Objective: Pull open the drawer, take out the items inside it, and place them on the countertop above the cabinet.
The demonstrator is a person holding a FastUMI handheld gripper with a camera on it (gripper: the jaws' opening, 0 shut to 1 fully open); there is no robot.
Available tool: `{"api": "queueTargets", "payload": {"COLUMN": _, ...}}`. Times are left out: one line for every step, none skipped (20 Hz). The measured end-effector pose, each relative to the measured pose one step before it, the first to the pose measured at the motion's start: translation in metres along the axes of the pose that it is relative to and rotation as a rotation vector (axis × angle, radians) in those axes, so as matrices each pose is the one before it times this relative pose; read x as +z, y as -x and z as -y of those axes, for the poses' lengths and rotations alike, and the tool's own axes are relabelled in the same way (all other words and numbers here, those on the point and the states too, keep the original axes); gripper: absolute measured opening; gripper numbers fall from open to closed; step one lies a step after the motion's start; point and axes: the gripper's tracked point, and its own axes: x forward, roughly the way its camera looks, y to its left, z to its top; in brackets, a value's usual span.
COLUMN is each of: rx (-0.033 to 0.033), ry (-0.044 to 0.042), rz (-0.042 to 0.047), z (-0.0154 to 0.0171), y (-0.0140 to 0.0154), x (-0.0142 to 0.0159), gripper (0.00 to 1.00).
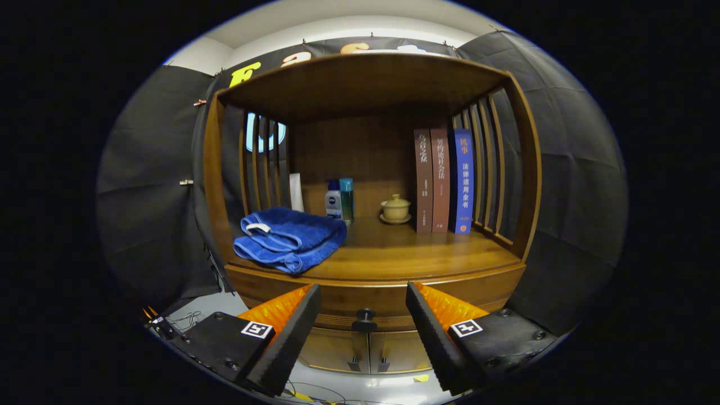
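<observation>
tool [363,315] spread wide, empty | drawer knob [364,320] between fingers, untouched | blue towel [289,239] on counter [405,253]

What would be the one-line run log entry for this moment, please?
stage: approach | hand-held gripper: open, either side of drawer knob, not touching | drawer: closed | countertop: blue towel, bottles, books

Open gap between spread tongs [363,323] and drawer knob [365,318]; folded towel [289,239] crowding countertop's [394,253] left
</observation>
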Motion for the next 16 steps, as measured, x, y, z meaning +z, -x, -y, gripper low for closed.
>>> {"api": "queueTargets", "payload": {"rx": -0.00268, "ry": -0.00218, "rz": -0.01423, "z": 0.0011, "y": -0.00738, "x": -0.00946, "gripper": 0.99}}
{"api": "queueTargets", "payload": {"rx": -0.00274, "ry": -0.00426, "rz": -0.01714, "z": 0.00055, "y": -0.00691, "x": -0.01034, "gripper": 0.99}}
{"api": "queueTargets", "payload": {"rx": -0.00026, "ry": -0.00586, "rz": -0.01906, "z": -0.00009, "y": -0.00635, "x": -0.0102, "gripper": 0.99}}
{"api": "queueTargets", "payload": {"rx": -0.00188, "ry": -0.00615, "rz": -0.0169, "z": -0.00051, "y": -0.00766, "x": -0.00989, "gripper": 0.99}}
{"api": "queueTargets", "payload": {"rx": -0.00288, "ry": -0.00408, "rz": -0.01842, "z": 0.00007, "y": -0.00766, "x": -0.00941, "gripper": 0.99}}
{"api": "queueTargets", "payload": {"rx": -0.0019, "ry": 0.00137, "rz": -0.01665, "z": 0.00206, "y": -0.0112, "x": -0.00709, "gripper": 0.99}}
{"api": "queueTargets", "payload": {"rx": -0.00451, "ry": 0.0073, "rz": -0.01757, "z": 0.00145, "y": -0.00886, "x": -0.00802, "gripper": 0.99}}
{"api": "queueTargets", "payload": {"rx": -0.00215, "ry": 0.00379, "rz": -0.0156, "z": -0.00002, "y": -0.00527, "x": -0.00719, "gripper": 0.99}}
{"api": "queueTargets", "payload": {"rx": 0.00058, "ry": -0.00391, "rz": -0.0119, "z": -0.00018, "y": -0.00499, "x": -0.00542, "gripper": 0.99}}
{"api": "queueTargets", "payload": {"rx": -0.00085, "ry": -0.00608, "rz": -0.00938, "z": -0.001, "y": -0.00402, "x": -0.00443, "gripper": 0.99}}
{"api": "queueTargets", "payload": {"rx": -0.00185, "ry": -0.00625, "rz": -0.00809, "z": 0.00029, "y": -0.00451, "x": -0.00386, "gripper": 0.99}}
{"api": "queueTargets", "payload": {"rx": -0.00766, "ry": -0.00323, "rz": -0.00994, "z": 0.00116, "y": -0.00366, "x": -0.00447, "gripper": 0.99}}
{"api": "queueTargets", "payload": {"rx": -0.00346, "ry": -0.00461, "rz": -0.01264, "z": 0.00029, "y": -0.00434, "x": -0.0039, "gripper": 0.98}}
{"api": "queueTargets", "payload": {"rx": -0.0062, "ry": -0.00298, "rz": -0.00924, "z": 0.00102, "y": -0.00188, "x": -0.00327, "gripper": 0.95}}
{"api": "queueTargets", "payload": {"rx": -0.00423, "ry": -0.00202, "rz": -0.00648, "z": 0.00127, "y": -0.00141, "x": -0.00206, "gripper": 0.86}}
{"api": "queueTargets", "payload": {"rx": -0.00341, "ry": -0.00178, "rz": -0.00986, "z": 0.00019, "y": -0.00278, "x": -0.00289, "gripper": 0.83}}
